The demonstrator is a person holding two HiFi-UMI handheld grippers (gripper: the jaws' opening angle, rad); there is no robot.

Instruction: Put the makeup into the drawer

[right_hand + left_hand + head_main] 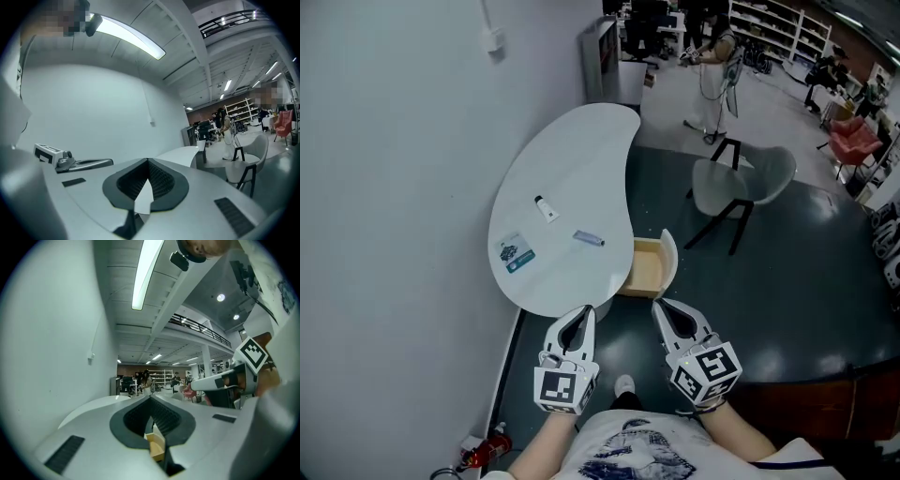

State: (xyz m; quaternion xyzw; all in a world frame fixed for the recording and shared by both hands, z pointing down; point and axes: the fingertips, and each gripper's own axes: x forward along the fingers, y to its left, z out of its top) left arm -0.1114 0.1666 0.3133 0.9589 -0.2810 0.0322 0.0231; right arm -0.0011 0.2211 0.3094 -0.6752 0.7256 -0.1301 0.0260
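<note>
On the white curved table (581,150) lie a small white tube (546,209), a bluish tube (589,238) and a flat printed packet (515,253). A wooden drawer (649,265) stands pulled out at the table's near right side; nothing shows inside it. My left gripper (581,315) and right gripper (667,310) hover side by side short of the table's near end, both shut and empty. Through the left gripper's (152,430) closed jaws I glimpse the drawer (157,446). The right gripper (147,187) faces the table (180,152).
A grey chair (741,183) with black legs stands right of the table on the dark floor. A plain wall (394,187) runs along the table's left. A red fire extinguisher (487,448) lies by the wall near my feet. A person (717,52) and shelves are far behind.
</note>
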